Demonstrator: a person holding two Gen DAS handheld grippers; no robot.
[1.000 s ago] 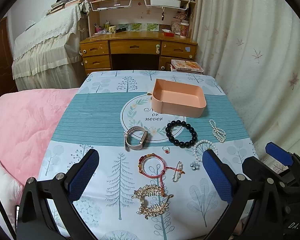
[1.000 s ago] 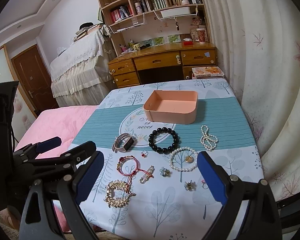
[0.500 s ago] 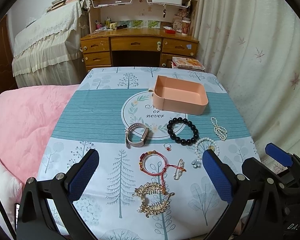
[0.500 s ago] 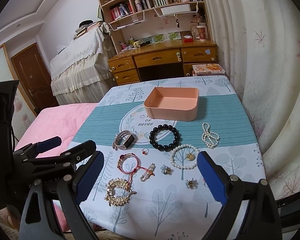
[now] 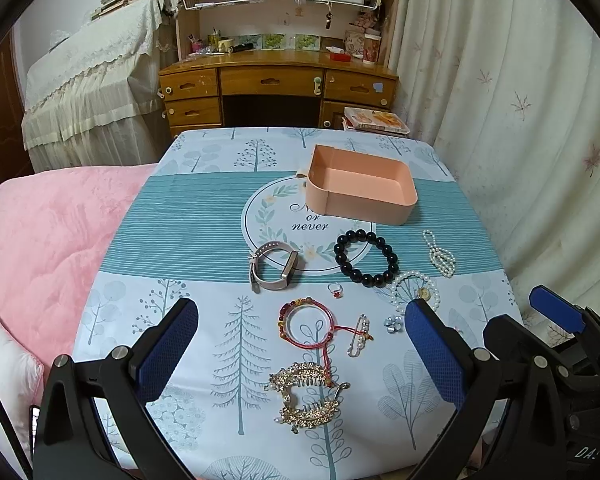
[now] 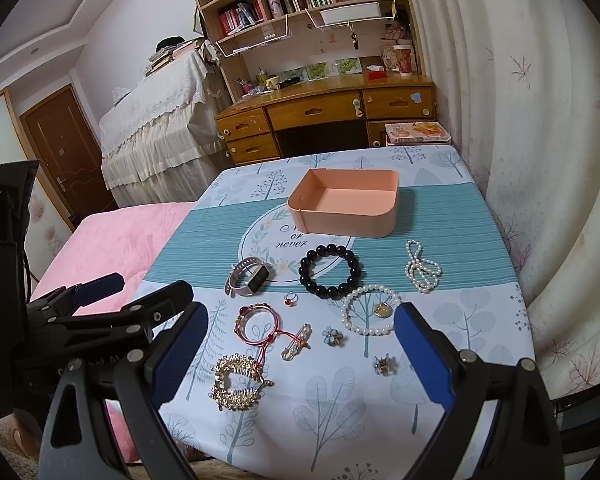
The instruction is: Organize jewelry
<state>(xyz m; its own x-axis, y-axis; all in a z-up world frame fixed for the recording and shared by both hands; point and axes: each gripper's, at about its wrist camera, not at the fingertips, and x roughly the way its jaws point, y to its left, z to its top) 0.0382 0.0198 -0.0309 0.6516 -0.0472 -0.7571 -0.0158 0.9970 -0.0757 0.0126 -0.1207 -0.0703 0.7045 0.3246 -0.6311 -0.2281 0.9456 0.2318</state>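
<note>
An empty pink box (image 5: 362, 190) (image 6: 346, 208) stands at the table's far middle. Before it lie a watch (image 5: 274, 266) (image 6: 250, 276), a black bead bracelet (image 5: 366, 256) (image 6: 330, 268), a small ring (image 5: 335, 290), a red string bracelet (image 5: 306, 322) (image 6: 258, 324), a pin (image 5: 360, 334), a gold hair clip (image 5: 306, 398) (image 6: 236, 382), a pearl bracelet (image 6: 370, 314), a pearl strand (image 6: 420, 270) and small flower pieces (image 6: 333, 337). My left gripper (image 5: 302, 350) is open above the near jewelry. My right gripper (image 6: 300, 352) is open, also held above the table's near part.
The table has a tree-print cloth (image 5: 204, 320). A pink bed (image 5: 44, 240) lies to the left, a curtain (image 5: 520, 120) to the right, a wooden desk (image 5: 276, 88) with shelves behind. The left gripper's body (image 6: 80, 320) shows at the right wrist view's left.
Both views have tilted and drawn slightly nearer the table; the jewelry sits a little higher in frame. Nothing on the table has moved. Both grippers stay open.
</note>
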